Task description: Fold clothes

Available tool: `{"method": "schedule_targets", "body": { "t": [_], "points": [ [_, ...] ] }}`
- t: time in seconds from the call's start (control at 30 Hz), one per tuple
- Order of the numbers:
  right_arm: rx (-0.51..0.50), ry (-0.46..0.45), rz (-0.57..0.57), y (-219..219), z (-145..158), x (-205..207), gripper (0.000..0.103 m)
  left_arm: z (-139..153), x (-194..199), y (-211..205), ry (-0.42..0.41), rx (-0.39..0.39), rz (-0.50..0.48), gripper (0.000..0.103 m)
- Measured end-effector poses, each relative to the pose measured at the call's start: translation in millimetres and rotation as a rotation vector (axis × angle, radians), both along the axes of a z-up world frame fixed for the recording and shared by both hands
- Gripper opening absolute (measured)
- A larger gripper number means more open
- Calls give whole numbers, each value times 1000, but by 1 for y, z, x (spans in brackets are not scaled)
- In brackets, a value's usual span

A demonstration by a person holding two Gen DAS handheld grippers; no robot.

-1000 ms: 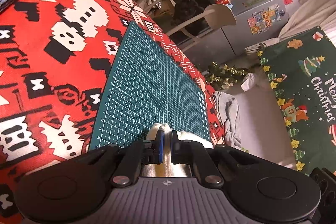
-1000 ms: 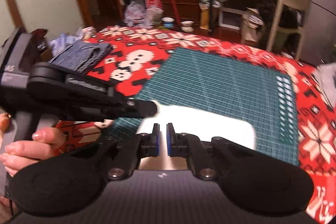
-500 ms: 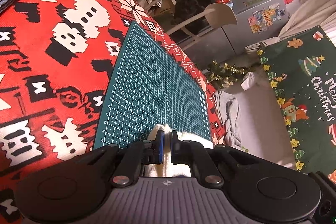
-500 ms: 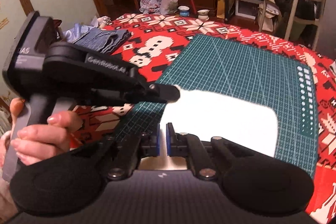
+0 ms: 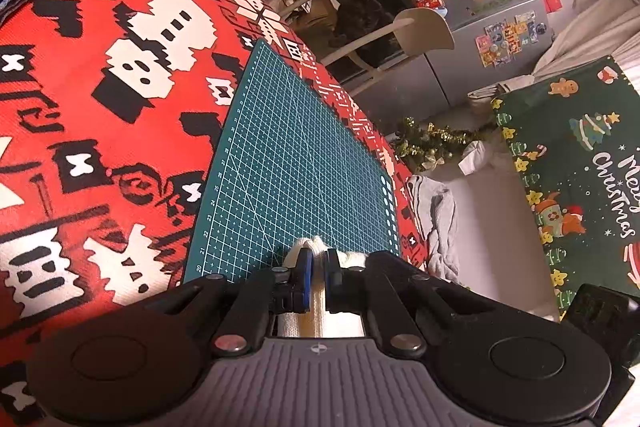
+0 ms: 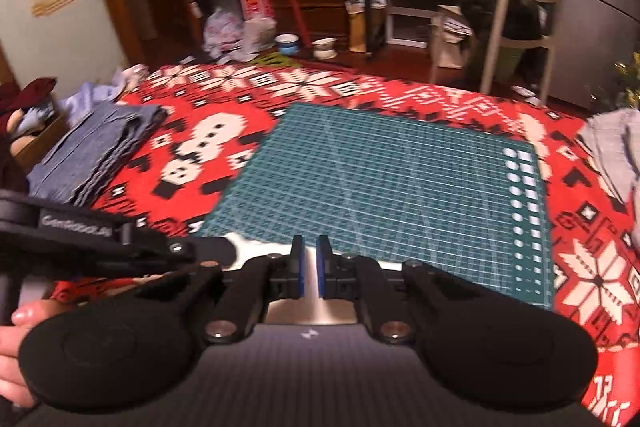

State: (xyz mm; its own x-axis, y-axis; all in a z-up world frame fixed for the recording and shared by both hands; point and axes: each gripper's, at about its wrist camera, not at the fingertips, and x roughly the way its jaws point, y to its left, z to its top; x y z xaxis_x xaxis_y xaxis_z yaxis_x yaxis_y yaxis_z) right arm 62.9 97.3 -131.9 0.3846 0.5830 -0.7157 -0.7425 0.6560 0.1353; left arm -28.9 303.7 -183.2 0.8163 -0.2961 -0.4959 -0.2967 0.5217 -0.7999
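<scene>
A white knitted garment [image 5: 316, 247] is pinched between the blue pads of my left gripper [image 5: 316, 267] at the near edge of the green cutting mat [image 5: 296, 163]. In the right wrist view the garment [image 6: 256, 251] shows as a bright white strip along the mat's [image 6: 380, 179] near edge. My right gripper [image 6: 310, 259] is nearly shut with white cloth between its pads. The left gripper body [image 6: 100, 243] lies just to its left, held by a hand [image 6: 16, 331].
A red Christmas tablecloth [image 5: 100, 115] covers the table. Folded blue jeans [image 6: 92, 151] lie at the far left. Grey clothes [image 6: 612, 147] hang at the right table edge. A white chair [image 6: 524, 7] and fridge stand beyond.
Both grippers have pulled the white garment back toward the mat's near edge, so less of it shows on the mat. The right view has tilted up and is motion blurred.
</scene>
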Motion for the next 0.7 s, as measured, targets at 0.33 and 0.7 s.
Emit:
{"method": "schedule_targets", "body": {
  "t": [0.33, 0.7],
  "points": [
    [-1, 61, 144, -22, 5, -45, 9, 9, -5, -1, 26, 21, 29, 7],
    [17, 93, 165, -41, 7, -85, 9, 20, -45, -24, 37, 3, -37, 7]
  ]
}}
